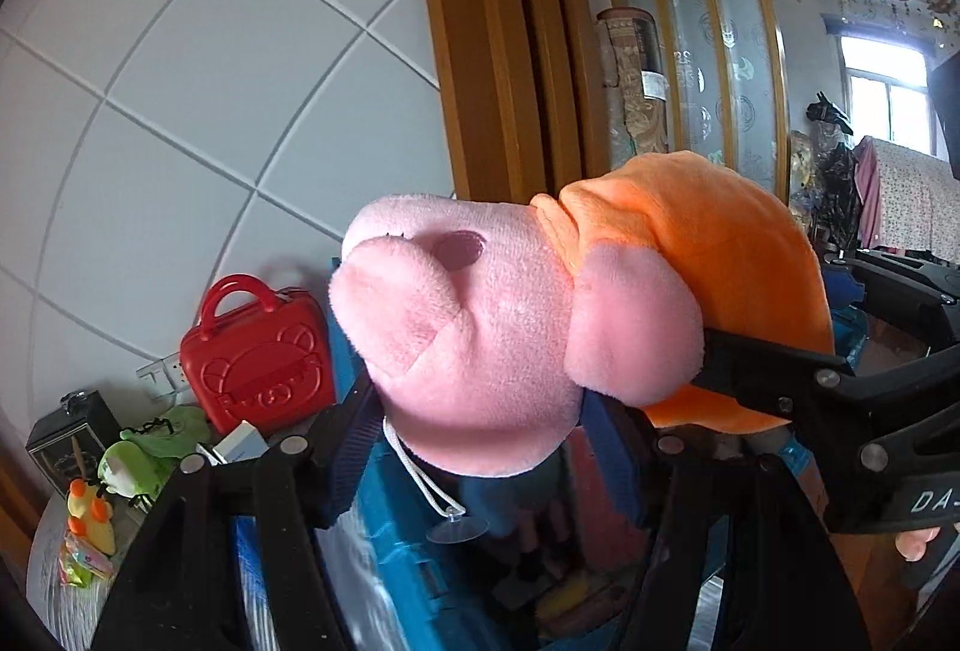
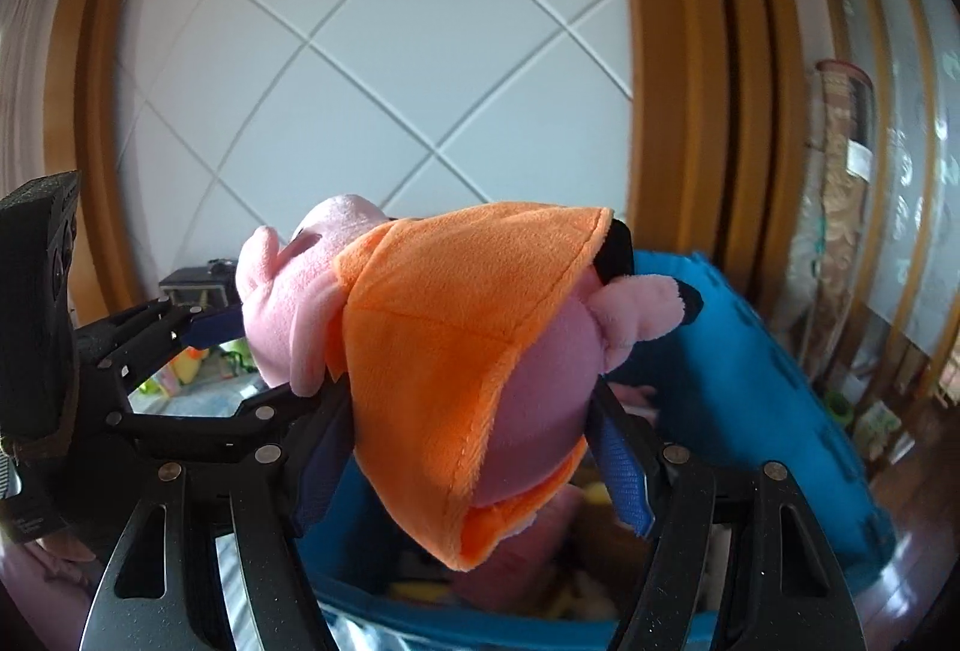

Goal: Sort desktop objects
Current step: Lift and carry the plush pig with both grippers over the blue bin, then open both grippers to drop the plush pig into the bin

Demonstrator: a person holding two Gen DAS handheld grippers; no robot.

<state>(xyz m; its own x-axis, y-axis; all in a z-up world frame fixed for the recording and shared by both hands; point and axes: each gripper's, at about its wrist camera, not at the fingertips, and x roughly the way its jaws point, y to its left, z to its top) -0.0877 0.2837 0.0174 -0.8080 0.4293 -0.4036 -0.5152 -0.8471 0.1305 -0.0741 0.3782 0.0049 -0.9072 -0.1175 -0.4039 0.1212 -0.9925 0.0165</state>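
White diamond-panelled wall behind; both grippers' fingers clamp the pink plush pig above a blue bin.

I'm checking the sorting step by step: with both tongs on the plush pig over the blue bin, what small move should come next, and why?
Probably lower it a little, then open both tongs. The pig is pinched at the head by the left tongs and at the body by the right tongs, and it hangs over the open bin, where other toys already lie.
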